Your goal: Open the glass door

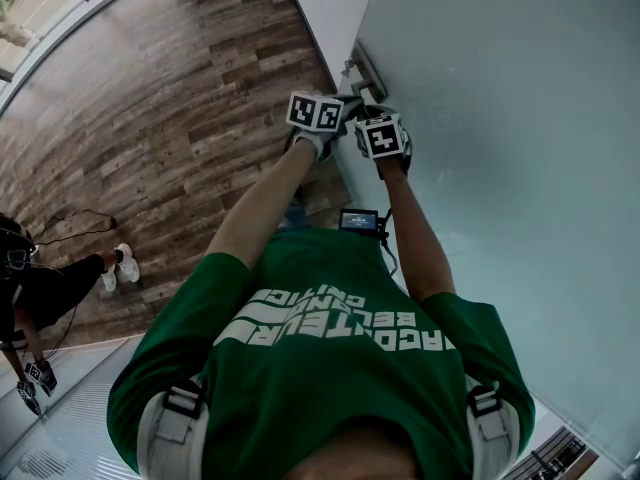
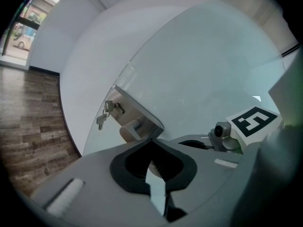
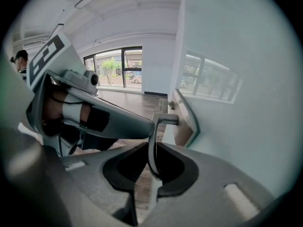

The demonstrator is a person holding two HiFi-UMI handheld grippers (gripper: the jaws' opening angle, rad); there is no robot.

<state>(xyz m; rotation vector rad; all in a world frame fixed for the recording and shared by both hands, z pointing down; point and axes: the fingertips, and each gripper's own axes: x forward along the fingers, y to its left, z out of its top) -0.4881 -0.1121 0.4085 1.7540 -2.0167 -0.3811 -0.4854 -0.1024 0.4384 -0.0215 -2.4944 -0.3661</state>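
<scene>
I wear a green short-sleeved T-shirt (image 1: pixel 330 358) with white lettering across the chest, and grey shoulder straps (image 1: pixel 180 418) with black buckles. A small black device (image 1: pixel 359 220) with a lit screen sits at my front. My left gripper (image 2: pixel 152 162) and right gripper (image 3: pixel 152 167) are grey with dark-lined jaw pockets. Each carries a white cube (image 1: pixel 316 112) printed with black square markers.

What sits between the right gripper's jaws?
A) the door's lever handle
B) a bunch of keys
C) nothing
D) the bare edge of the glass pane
A: in the right gripper view the lever handle comes off the lock plate and drops into the gap of the right gripper, whose jaws are closed round it.
</scene>
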